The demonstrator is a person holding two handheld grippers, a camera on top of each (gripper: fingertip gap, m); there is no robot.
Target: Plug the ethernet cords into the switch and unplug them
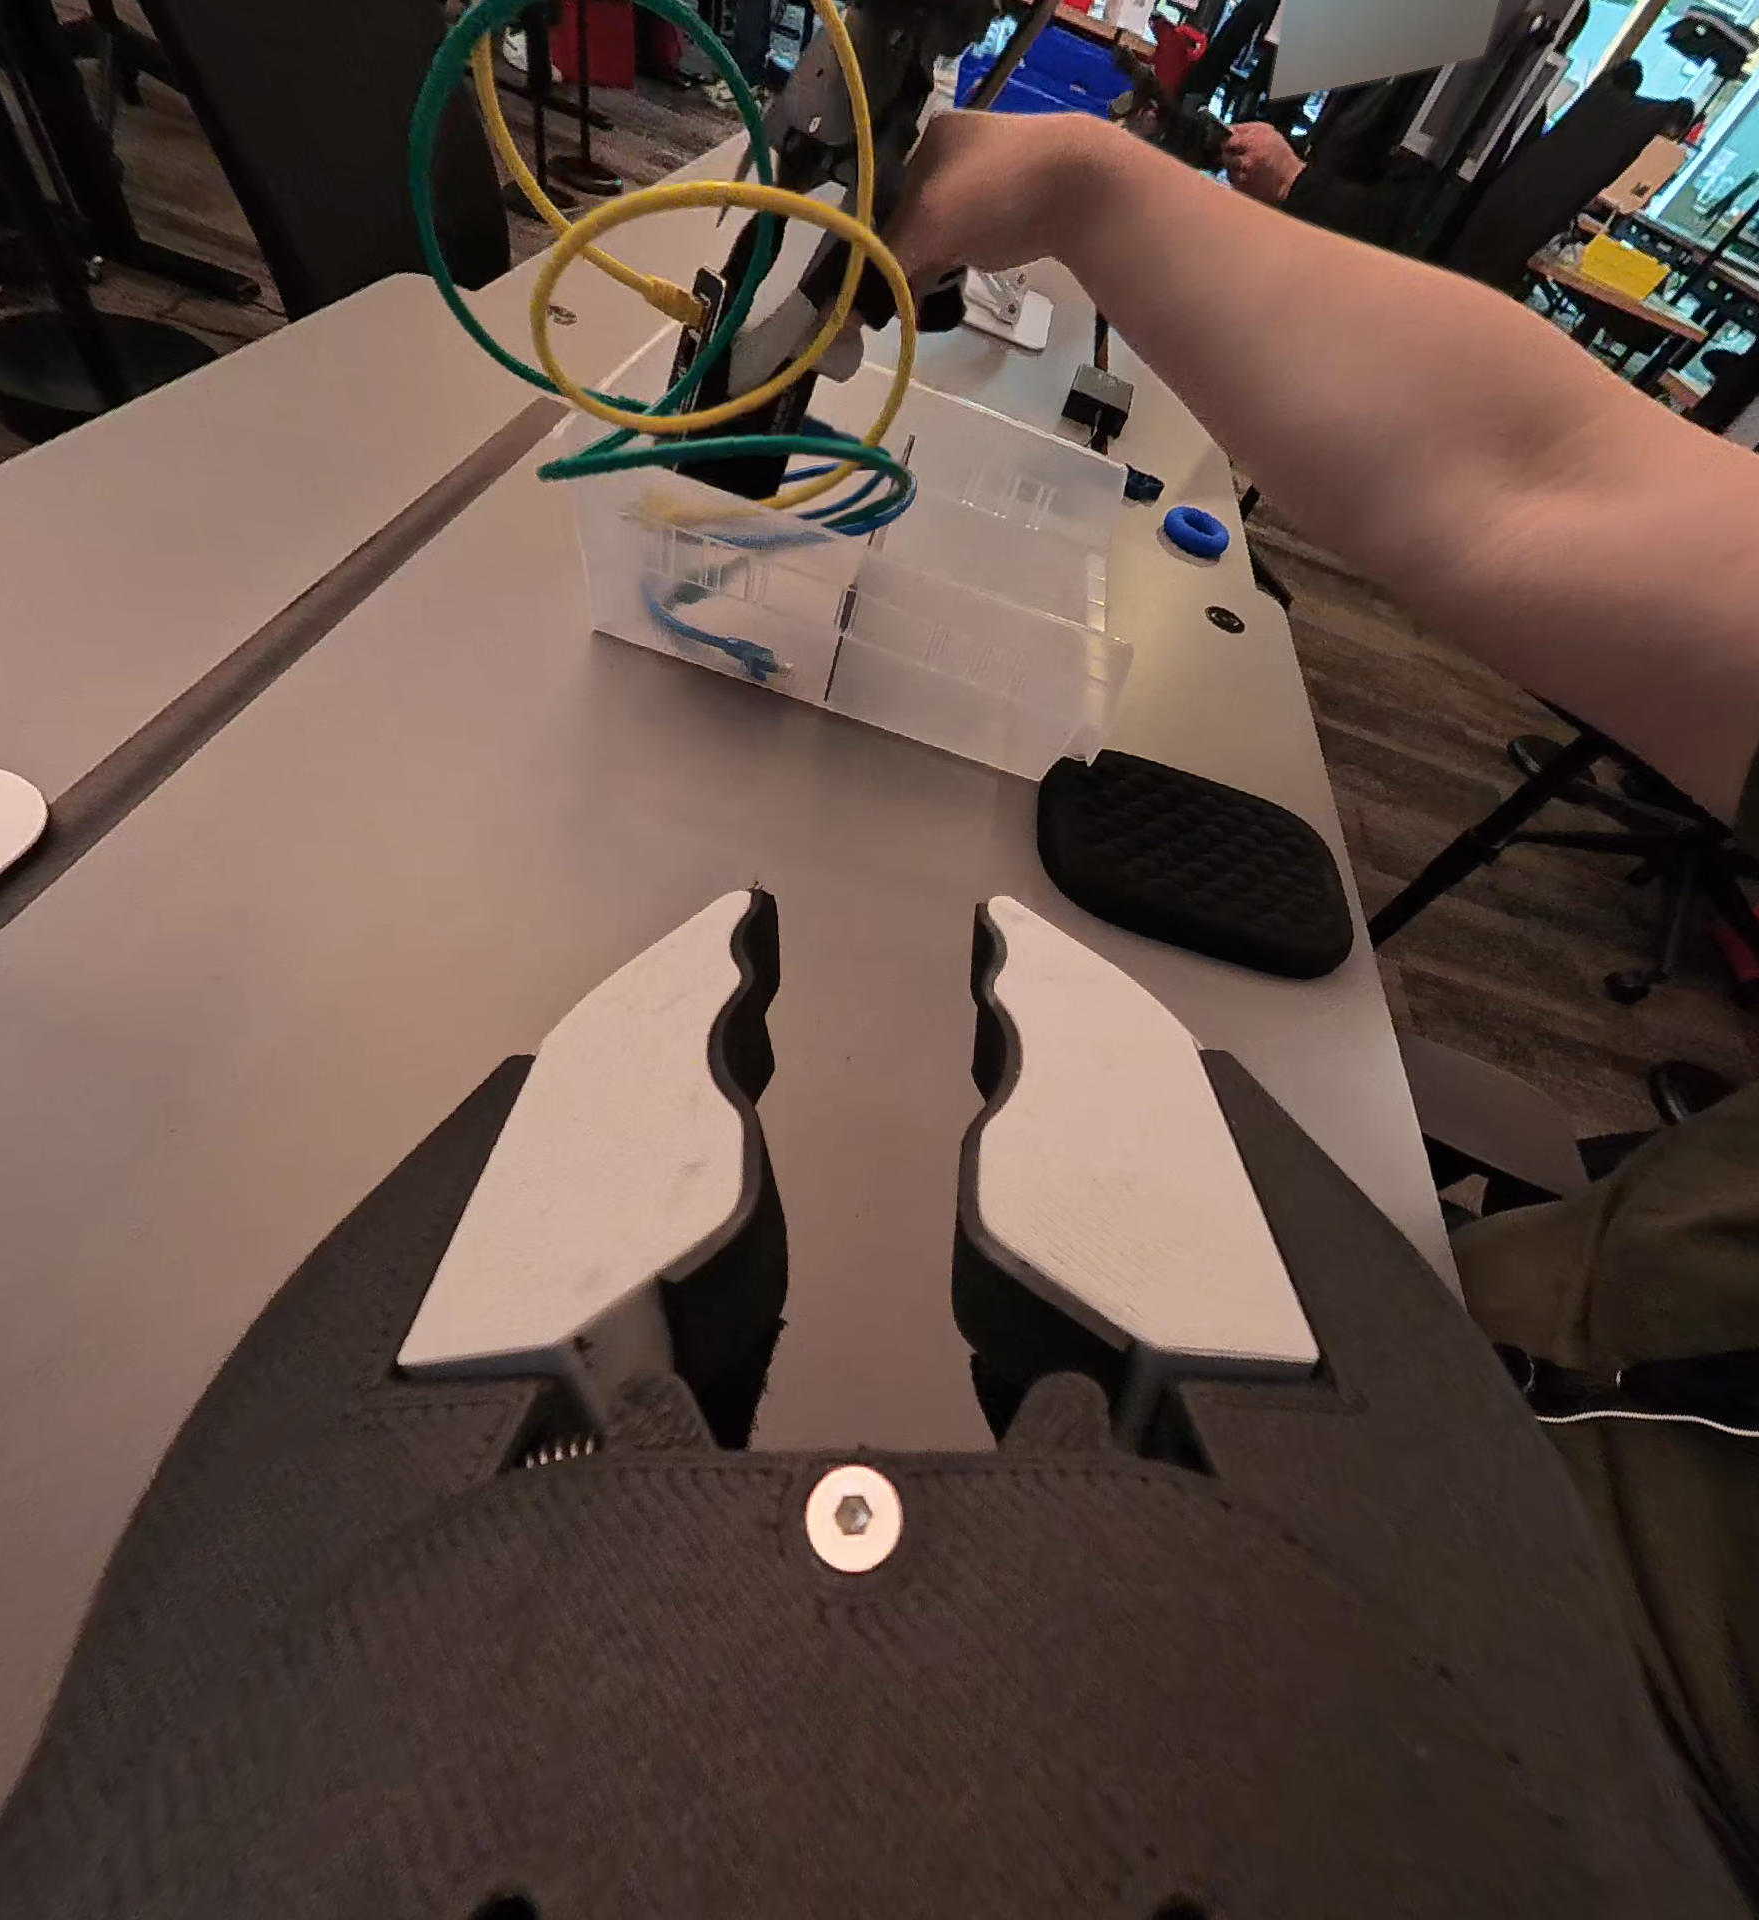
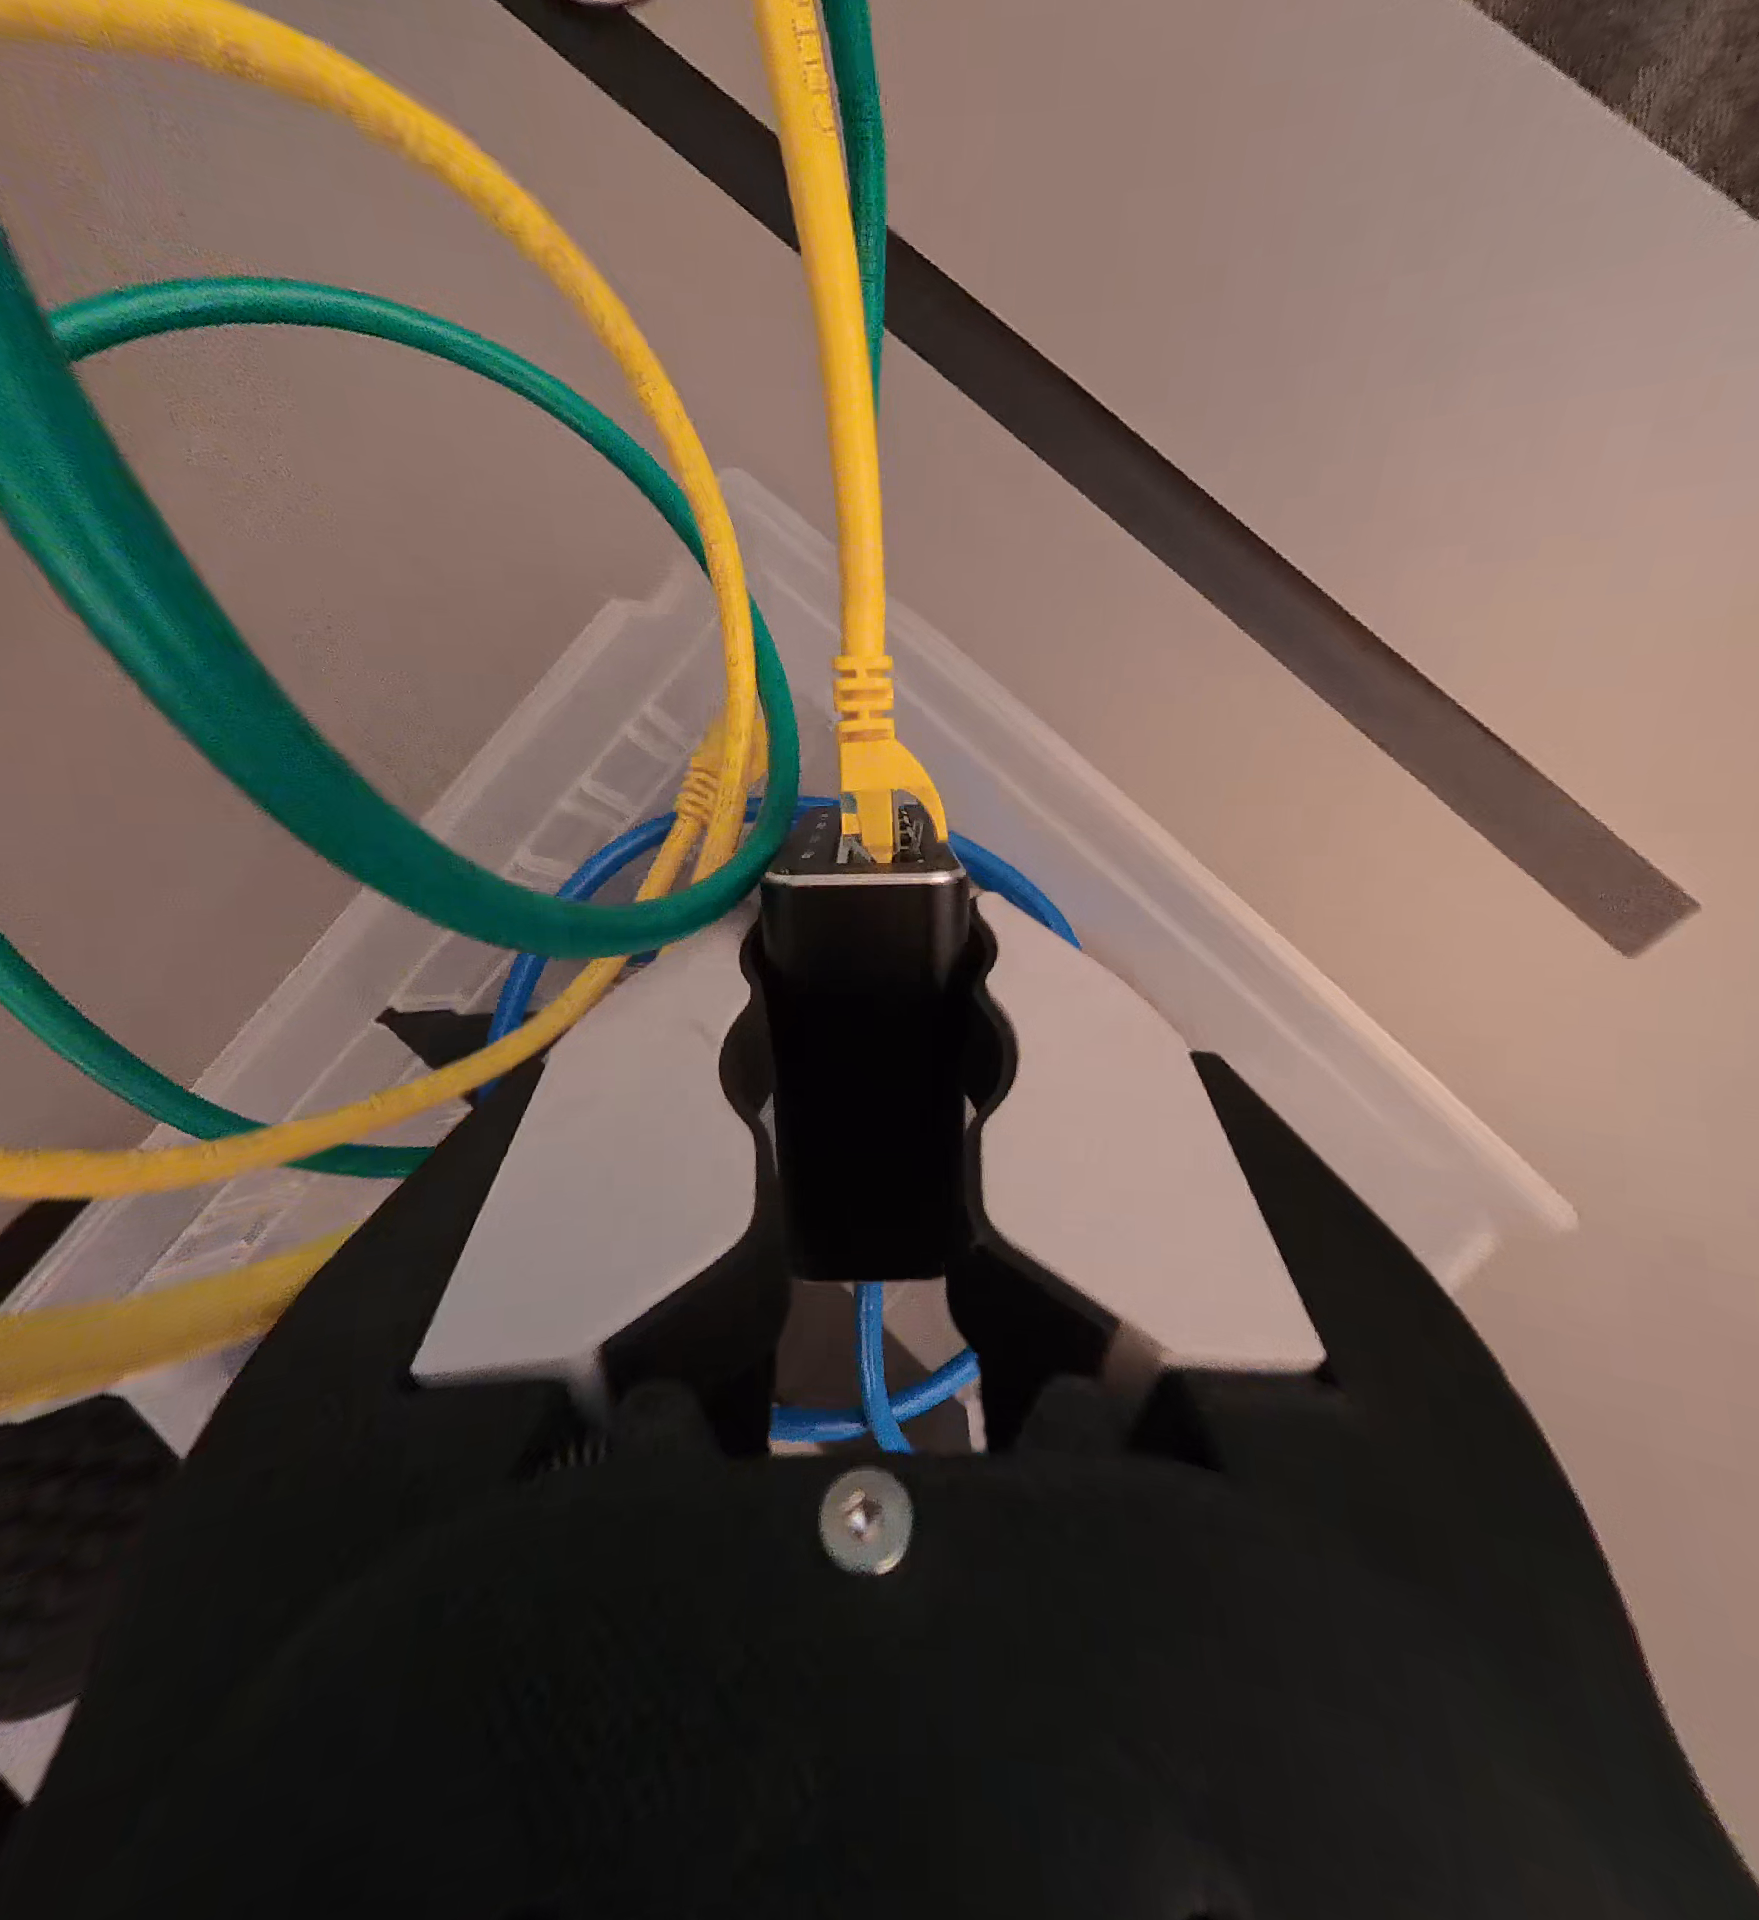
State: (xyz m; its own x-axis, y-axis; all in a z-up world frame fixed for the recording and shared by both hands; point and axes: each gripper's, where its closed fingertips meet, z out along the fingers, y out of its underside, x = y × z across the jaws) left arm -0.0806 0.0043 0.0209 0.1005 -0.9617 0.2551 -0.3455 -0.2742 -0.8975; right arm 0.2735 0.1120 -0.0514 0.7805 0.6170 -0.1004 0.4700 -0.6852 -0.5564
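Grey table point(image 1: 335, 831), busy workshop behind.
My right gripper point(image 2: 870, 935) clamped the switch point(image 2: 864, 1070) above the clear bin point(image 1: 958, 665) (cord ends hidden); my left gripper point(image 1: 870, 914) gaped empty.

A grey table point(image 1: 355, 790) fills the frame's centre. On it are seen a clear bin point(image 1: 958, 613) at upper centre, a black pad point(image 1: 1197, 862) at right, and a blue ring point(image 1: 1195, 528) beyond.

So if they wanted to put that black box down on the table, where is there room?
The widest bare patch is the table between the left tongs and the clear bin, bordered by the dark seam and the black pad. The bin's left half is crowded with cords; its right half looks bare.
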